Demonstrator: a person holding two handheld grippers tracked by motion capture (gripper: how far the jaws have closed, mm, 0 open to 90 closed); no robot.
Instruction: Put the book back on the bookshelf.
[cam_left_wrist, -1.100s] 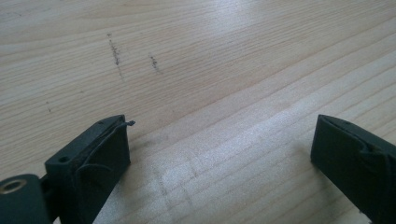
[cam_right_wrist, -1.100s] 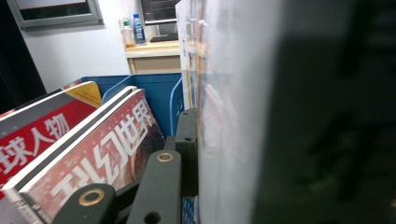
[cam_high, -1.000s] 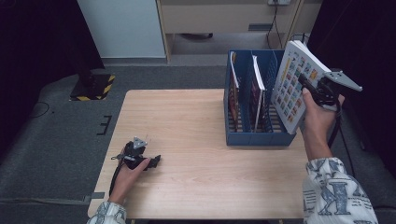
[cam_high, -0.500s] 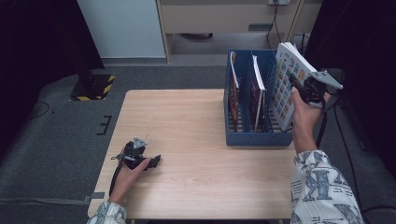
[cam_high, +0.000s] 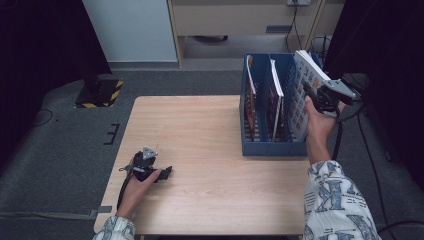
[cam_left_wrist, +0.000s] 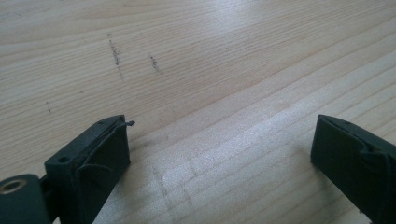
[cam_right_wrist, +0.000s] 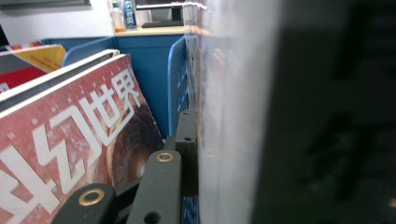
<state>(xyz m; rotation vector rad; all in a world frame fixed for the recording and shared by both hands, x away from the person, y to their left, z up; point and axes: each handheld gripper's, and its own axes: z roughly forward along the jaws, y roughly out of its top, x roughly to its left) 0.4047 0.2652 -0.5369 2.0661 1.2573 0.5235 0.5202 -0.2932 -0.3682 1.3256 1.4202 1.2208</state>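
Thick white picture-covered book (cam_high: 306, 95) clamped in right gripper (cam_high: 314, 96), partly lowered into rightmost slot of blue plastic file rack (cam_high: 272, 147); seating and release remaining. Left gripper (cam_high: 161, 173) spread wide, idle on wooden table (cam_high: 200, 130).

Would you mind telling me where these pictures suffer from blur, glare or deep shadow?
In the right gripper view, the book held in the right gripper sits so close that it is a soft, unfocused blur, while the red magazine stays readable. In the left gripper view, a pale sheen of glare lies across the table. In the high view, the table is evenly lit, with the room's edges dark.
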